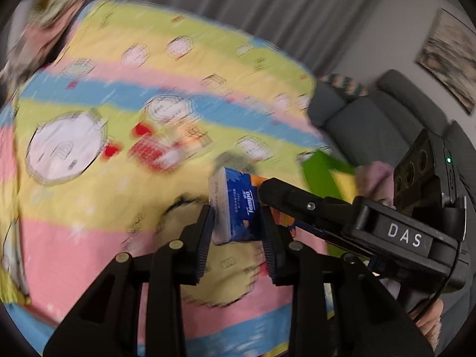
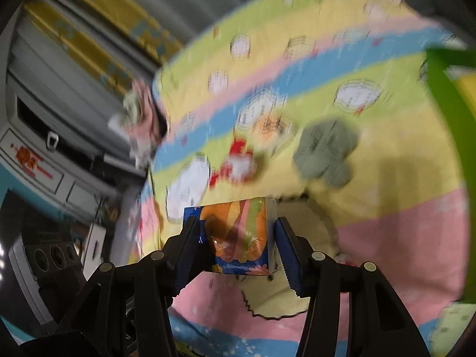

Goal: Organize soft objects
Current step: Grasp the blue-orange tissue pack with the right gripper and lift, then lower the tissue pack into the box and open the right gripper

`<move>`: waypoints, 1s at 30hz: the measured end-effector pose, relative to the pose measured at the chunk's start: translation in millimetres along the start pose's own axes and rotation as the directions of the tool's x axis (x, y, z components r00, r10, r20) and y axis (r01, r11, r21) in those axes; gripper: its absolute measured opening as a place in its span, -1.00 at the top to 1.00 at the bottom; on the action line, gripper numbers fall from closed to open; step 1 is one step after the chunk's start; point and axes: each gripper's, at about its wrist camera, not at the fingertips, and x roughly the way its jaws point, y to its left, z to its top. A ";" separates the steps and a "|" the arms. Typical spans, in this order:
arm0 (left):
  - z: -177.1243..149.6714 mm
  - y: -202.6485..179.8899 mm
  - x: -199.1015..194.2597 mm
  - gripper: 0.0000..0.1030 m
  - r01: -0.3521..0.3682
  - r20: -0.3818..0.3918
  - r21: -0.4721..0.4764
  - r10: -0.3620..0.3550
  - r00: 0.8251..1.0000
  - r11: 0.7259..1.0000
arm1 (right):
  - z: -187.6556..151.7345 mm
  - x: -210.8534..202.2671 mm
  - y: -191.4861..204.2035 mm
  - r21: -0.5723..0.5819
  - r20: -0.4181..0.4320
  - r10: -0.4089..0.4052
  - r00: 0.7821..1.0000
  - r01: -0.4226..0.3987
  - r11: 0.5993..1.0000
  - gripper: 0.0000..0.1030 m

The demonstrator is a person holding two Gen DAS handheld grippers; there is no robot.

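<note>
Both grippers hold one blue Tempo tissue pack above a striped cartoon bedspread (image 1: 125, 95). In the left wrist view my left gripper (image 1: 238, 223) is shut on the tissue pack (image 1: 235, 208), and the right gripper's black finger (image 1: 285, 196) touches the pack from the right. In the right wrist view my right gripper (image 2: 236, 245) is shut on the same tissue pack (image 2: 238, 235), whose orange and blue face shows. A grey plush toy (image 2: 325, 151) and a small red and white soft item (image 2: 238, 163) lie on the bedspread (image 2: 386, 208) beyond it.
A green box (image 1: 324, 172) with a yellow inside stands at the bed's right; it also shows in the right wrist view (image 2: 449, 148). A pink and green cloth bundle (image 1: 50, 20) lies at the far left corner. A grey sofa (image 1: 372, 119) stands to the right.
</note>
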 end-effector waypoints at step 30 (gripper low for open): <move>-6.9 -242.0 151.5 0.42 0.415 -0.356 0.201 -0.328 0.875 0.887 | 28.8 -174.4 -188.2 0.401 0.168 -0.530 0.831 0.434 0.807 -0.07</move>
